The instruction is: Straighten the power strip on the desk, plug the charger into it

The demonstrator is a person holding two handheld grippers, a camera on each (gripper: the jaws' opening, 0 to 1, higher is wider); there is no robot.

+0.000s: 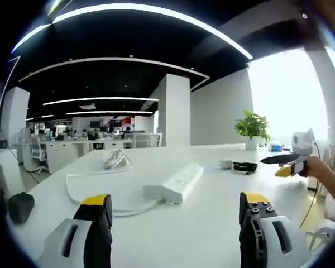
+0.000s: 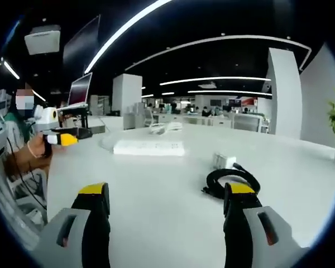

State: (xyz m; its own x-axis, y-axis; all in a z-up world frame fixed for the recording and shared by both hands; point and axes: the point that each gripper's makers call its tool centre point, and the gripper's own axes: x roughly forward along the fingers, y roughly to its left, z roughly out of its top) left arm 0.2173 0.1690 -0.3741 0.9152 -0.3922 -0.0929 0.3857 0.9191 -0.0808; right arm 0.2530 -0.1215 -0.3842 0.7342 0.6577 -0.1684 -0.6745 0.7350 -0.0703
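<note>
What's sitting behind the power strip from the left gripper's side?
Behind the power strip lies its coiled white cord on the desk, with office desks and chairs farther back. The strip's far face and any plug on that cord are hidden.

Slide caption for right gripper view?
Open right gripper faces coiled charger and white power strip on desk.
</note>
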